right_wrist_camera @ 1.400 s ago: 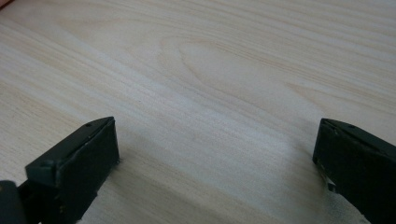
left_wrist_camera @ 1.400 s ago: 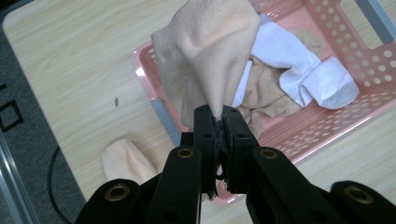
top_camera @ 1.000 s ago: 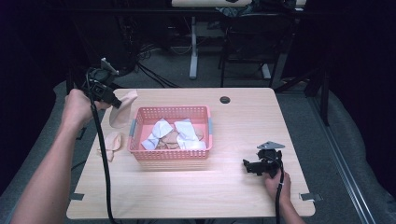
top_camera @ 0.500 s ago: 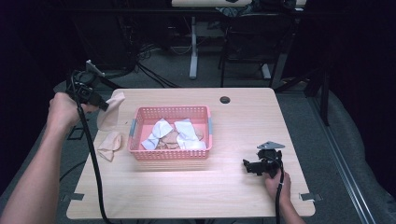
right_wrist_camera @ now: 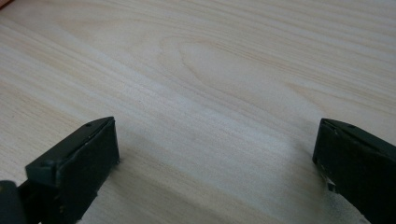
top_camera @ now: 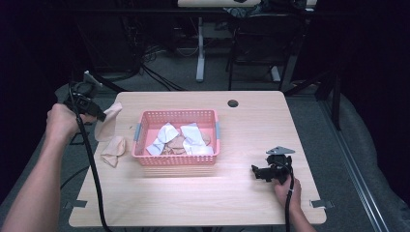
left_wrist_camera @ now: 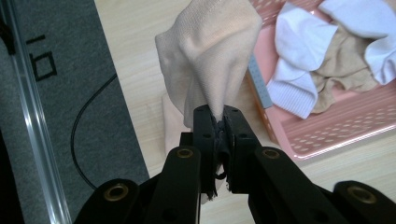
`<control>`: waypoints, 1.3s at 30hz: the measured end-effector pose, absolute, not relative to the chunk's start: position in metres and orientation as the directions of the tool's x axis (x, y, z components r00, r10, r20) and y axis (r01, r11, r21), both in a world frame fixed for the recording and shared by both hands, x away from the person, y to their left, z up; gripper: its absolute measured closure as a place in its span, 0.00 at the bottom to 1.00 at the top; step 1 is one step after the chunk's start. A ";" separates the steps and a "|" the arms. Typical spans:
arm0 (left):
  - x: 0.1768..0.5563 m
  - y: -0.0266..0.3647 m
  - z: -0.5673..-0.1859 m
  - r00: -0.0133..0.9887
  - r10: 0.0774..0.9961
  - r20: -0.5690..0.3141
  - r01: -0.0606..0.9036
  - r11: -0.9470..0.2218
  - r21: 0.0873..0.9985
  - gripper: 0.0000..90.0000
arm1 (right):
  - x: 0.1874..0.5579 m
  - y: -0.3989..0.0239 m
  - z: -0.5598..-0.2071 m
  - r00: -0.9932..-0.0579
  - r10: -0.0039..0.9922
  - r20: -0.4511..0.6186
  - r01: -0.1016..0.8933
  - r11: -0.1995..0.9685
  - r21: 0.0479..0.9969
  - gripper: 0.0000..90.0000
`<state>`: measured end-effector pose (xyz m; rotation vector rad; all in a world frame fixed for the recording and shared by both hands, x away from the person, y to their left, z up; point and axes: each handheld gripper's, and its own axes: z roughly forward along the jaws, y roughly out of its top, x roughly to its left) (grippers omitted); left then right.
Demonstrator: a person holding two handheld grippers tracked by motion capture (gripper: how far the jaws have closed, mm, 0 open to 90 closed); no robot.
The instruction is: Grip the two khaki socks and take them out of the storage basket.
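My left gripper (top_camera: 99,115) has its fingers clamped on the top edge of a beige sock (left_wrist_camera: 212,60), holding it out past the left end of the pink basket (top_camera: 177,159) so it drapes down onto the surface (top_camera: 241,203), lower part folding on the wood beside the basket — looks like I'm pulling socks out to sort or pair them. White socks (top_camera: 164,137) and more beige ones stay in the basket. Right gripper (top_camera: 263,172) rests on the surface near the right edge, fingers spread wide with nothing between, parked out of the way.
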<state>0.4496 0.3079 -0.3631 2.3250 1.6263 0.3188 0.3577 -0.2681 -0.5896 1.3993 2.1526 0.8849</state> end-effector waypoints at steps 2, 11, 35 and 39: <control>0.451 0.308 -0.371 0.330 0.944 0.011 0.883 -0.313 0.350 0.94 | 0.358 -0.268 -0.590 -0.404 0.915 -0.007 0.645 0.290 0.707 0.00; 0.460 0.304 -0.410 0.319 0.948 -0.012 0.906 -0.301 0.298 0.94 | 0.358 -0.268 -0.590 -0.402 0.915 -0.003 0.642 0.284 0.712 0.00; 0.472 0.307 -0.479 0.256 0.966 -0.040 0.929 -0.234 0.286 0.94 | 0.358 -0.268 -0.590 -0.400 0.916 -0.002 0.641 0.282 0.714 0.00; 0.472 0.309 -0.481 0.246 0.969 -0.029 0.928 -0.227 0.294 0.94 | 0.358 -0.268 -0.590 -0.400 0.916 -0.002 0.641 0.282 0.714 0.00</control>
